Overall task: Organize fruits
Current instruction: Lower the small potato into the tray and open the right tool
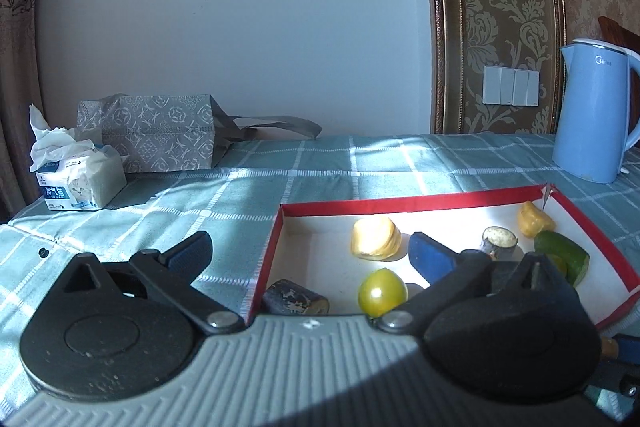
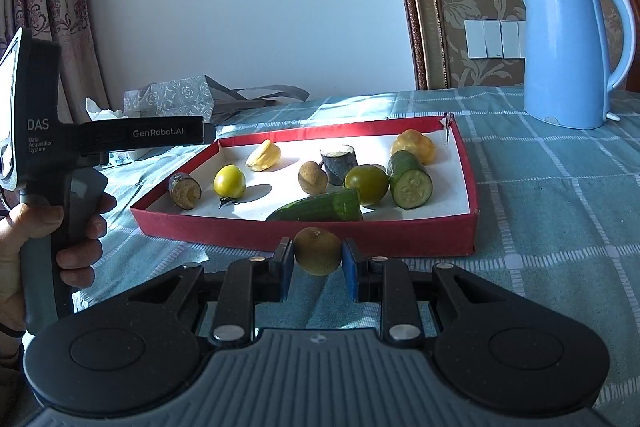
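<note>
Our left wrist camera sits low behind the left hand-held gripper [image 1: 308, 251], facing along its fingers across the near left corner of the red tray [image 1: 416, 203], very close to it, toward the pale wall. Our right wrist camera looks from behind the right hand-held gripper [image 2: 317, 263], a little farther back, just before the tray's [image 2: 360, 237] long near side, facing the same wall. Both views share the tray, the blue kettle [image 1: 592, 115] at right, the patterned bag [image 1: 160, 135] at left and the checked cloth on the counter [image 1: 400, 163]. The right view also catches the left hand-held gripper from its side.
</note>
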`<state>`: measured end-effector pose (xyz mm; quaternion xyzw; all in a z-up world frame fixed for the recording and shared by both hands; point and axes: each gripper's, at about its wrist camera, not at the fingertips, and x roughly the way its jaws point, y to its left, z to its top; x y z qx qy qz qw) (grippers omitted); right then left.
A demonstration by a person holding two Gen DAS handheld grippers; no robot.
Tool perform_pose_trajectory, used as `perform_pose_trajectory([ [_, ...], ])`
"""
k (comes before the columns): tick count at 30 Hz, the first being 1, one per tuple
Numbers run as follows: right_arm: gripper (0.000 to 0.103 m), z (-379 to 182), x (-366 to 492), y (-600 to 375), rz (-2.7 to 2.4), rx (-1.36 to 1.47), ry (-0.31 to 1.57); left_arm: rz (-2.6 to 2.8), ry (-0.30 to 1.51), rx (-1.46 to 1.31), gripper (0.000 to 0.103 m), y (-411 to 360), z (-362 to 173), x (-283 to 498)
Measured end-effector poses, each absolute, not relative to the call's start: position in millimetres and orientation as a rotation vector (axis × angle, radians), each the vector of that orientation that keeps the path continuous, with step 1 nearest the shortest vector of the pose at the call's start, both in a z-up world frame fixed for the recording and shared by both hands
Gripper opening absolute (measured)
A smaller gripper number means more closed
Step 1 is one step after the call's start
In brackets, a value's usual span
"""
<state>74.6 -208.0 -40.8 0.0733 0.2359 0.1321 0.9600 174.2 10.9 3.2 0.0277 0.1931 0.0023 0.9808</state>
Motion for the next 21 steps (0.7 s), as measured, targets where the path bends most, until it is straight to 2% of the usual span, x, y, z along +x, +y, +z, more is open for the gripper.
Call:
perform_pose_trajectory([
  [8,0.025,-10.9,78.5,-198.3,0.261,0.103,0.441,0.066,0.390,-0.124,0.103,50.2,12.3,177.3],
  [15,0.025,27.5,118.6,-167.7,0.279,0.006,0.386,0.100,0.384,-0.097,0.103,49.8,12.0,178.0],
  [21,0.025,21.3,164.0,-153.0,0.235,0.030,0.396,0.122,0.386,-0.069,0.103,47.3,9.7,180.3],
])
